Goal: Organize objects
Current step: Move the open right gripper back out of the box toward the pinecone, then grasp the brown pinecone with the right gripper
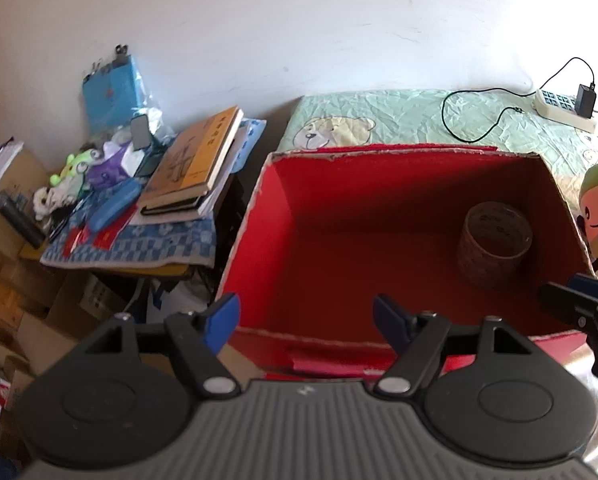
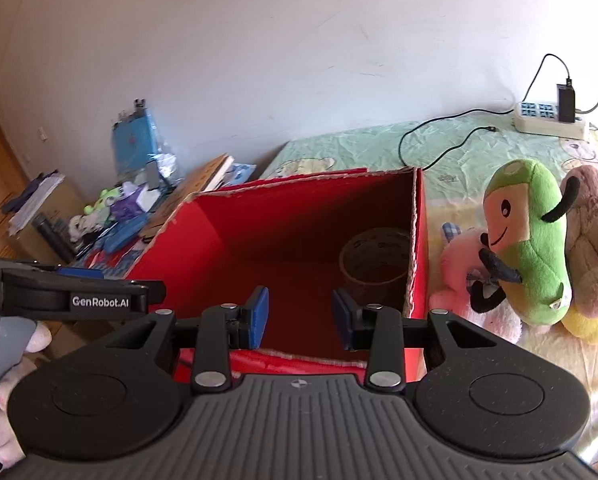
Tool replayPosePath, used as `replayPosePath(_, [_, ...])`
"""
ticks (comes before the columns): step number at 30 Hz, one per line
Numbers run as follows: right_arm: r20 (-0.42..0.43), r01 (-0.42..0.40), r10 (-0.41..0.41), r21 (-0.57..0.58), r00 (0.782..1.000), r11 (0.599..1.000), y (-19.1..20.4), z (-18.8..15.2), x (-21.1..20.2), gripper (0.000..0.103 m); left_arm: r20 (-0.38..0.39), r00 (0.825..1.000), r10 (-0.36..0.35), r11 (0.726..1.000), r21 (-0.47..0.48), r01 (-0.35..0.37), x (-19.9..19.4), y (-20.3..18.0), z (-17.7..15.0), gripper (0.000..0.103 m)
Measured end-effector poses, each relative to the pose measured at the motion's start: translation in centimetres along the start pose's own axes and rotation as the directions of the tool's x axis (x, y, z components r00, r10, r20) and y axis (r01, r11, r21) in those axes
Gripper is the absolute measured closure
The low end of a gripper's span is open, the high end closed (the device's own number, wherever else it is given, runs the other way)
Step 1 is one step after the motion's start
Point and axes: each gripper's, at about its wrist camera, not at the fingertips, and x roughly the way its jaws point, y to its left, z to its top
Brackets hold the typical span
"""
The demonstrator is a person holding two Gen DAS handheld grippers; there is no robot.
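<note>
Open red cardboard box (image 1: pixel 379 240) at frame centre on the bed (image 1: pixel 419 120); brown roll of packing tape (image 1: pixel 495 240) lying inside near its right wall. Left gripper (image 1: pixel 305 320) fingers spread wide, empty. Right gripper (image 2: pixel 301 314) fingers partly apart, empty. Green plush toy (image 2: pixel 531 240) right of the box, among other plush.

The box (image 1: pixel 379 240) stands open-topped on the bed (image 2: pixel 479 148), its floor bare except for a tape roll (image 1: pixel 495 240) in the far right corner. Plush toys (image 2: pixel 539 240) crowd the bed just beside the box's right wall. Behind it the bed is free up to a cable (image 2: pixel 439 148) and power strip (image 2: pixel 551 120) at the far edge.
</note>
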Motion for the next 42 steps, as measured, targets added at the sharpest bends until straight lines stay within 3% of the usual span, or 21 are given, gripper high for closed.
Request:
replayPosePath(14, [-0.013,-0.123,0.123,0.002,0.992,0.992,-1.9,-2.1,-2.3,0.066,-0.009,1.000,0.023,0.999,-0.045,-0.023,-2.6,-0.8,-3.4,0.018])
replayPosePath(22, [-0.088,-0.154,0.158,0.055,0.983,0.987,-3.4,-4.2,-1.7,0.066,0.017,0.992,-0.124,0.992,0.011,0.124,-3.3,-2.0,-5.9,0.019])
replayPosePath(27, [-0.180,-0.184,0.216,0.177,0.960,0.967,-5.2,-5.8,-0.8,0.066,-0.014,0.965,-0.260,0.960,0.099,0.260,-3.1,-4.0,-8.2,0.019])
replayPosePath(33, [-0.262,-0.198,0.279,0.296,0.924,0.934,-7.0,-7.6,0.1,0.066,-0.082,0.918,-0.388,0.902,0.173,0.396,-2.6,-6.4,-10.7,0.019])
replayPosePath(42, [-0.333,-0.210,0.371,0.431,0.867,0.878,-9.2,-8.8,0.8,0.065,-0.123,0.876,-0.466,0.860,0.168,0.481,-2.0,-8.6,-12.2,0.019])
